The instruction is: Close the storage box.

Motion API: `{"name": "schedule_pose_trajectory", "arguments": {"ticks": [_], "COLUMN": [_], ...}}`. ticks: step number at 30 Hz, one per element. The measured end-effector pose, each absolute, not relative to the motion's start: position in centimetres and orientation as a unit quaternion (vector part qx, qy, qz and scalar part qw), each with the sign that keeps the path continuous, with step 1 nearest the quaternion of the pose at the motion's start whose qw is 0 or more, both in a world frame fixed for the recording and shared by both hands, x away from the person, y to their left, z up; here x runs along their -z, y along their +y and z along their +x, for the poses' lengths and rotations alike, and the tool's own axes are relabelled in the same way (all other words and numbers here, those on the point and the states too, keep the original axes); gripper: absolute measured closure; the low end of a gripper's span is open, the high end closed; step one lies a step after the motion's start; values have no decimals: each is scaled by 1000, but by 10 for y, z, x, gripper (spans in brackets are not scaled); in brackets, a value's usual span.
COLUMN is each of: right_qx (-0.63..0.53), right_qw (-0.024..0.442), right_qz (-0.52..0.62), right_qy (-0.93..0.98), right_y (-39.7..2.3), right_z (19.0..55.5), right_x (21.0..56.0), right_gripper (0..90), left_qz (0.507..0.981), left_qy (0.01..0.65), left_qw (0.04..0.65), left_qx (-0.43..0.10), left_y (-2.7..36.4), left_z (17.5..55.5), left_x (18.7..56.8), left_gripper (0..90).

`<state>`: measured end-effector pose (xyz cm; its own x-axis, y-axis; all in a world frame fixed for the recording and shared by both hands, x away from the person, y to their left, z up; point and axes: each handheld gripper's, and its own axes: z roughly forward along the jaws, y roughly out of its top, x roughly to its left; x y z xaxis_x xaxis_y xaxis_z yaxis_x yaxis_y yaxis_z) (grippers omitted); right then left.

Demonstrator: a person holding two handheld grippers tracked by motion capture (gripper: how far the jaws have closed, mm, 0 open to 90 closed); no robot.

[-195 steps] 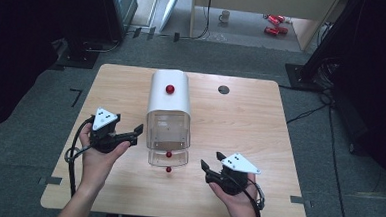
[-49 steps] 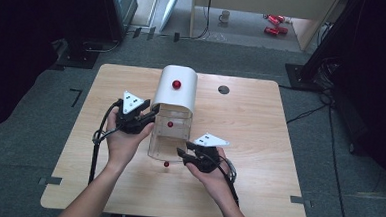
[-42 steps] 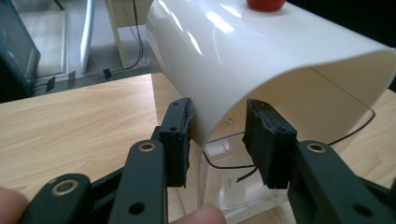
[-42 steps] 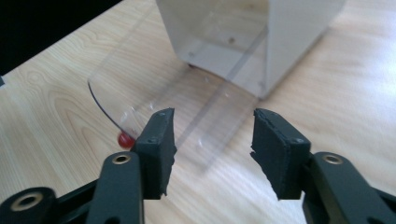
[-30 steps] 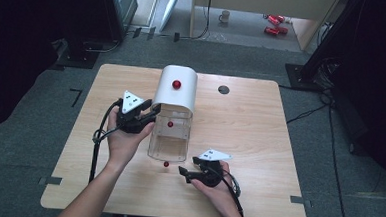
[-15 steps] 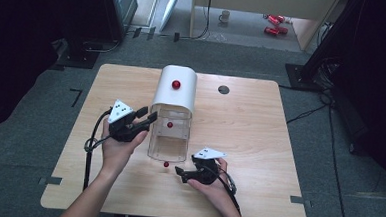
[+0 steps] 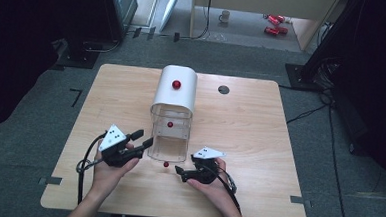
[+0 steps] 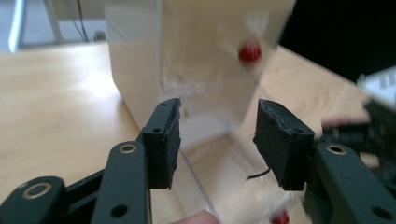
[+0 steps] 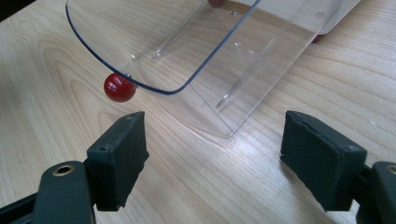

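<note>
A container lies on the wooden table (image 7: 259,142): a white hood (image 7: 174,95) with a red knob (image 7: 176,84) and a clear drawer (image 7: 168,140) pulled out toward me. The drawer's front carries a small red knob (image 7: 166,164). My left gripper (image 7: 143,138) is open at the drawer's near left corner; its jaws have just been opening, and between them (image 8: 218,116) there is only the blurred drawer farther off. My right gripper (image 7: 178,173) is open just right of the front knob, having widened slightly. In the right gripper view its jaws (image 9: 215,126) frame the drawer's curved clear front (image 9: 201,56) and that knob (image 9: 120,87).
A dark round hole (image 7: 223,89) sits in the tabletop behind the container on the right. Bare wood lies on both sides of the container. Cables trail from both grippers toward the table's near edge. Beyond the table is grey floor with stands and cables.
My left gripper has come away from the container's left side, moved toward me and lower, and its jaws stand wider. The right gripper has hardly shifted.
</note>
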<state>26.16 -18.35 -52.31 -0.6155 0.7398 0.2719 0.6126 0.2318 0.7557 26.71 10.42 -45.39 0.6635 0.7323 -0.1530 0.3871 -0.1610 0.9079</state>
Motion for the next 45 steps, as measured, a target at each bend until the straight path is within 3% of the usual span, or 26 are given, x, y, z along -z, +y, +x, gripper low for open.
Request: {"name": "schedule_pose_trajectory", "arguments": {"ticks": [7, 16, 45], "right_qx": [-441, -434, -454], "right_qw": [73, 88, 137], "right_qz": [417, 420, 418], "right_qy": [791, 792, 775], "right_y": [-179, -176, -179], "right_z": [263, 263, 262], "right_x": [523, 522, 503], "right_gripper": [270, 351, 410], "left_qz": [776, 800, 785], "left_qy": [349, 351, 347], "left_qw": [514, 477, 496], "left_qx": [-110, -94, -133], "left_y": [113, 104, 91], "left_z": [258, 265, 274], "left_x": [493, 513, 490], "left_gripper": [463, 445, 503]}}
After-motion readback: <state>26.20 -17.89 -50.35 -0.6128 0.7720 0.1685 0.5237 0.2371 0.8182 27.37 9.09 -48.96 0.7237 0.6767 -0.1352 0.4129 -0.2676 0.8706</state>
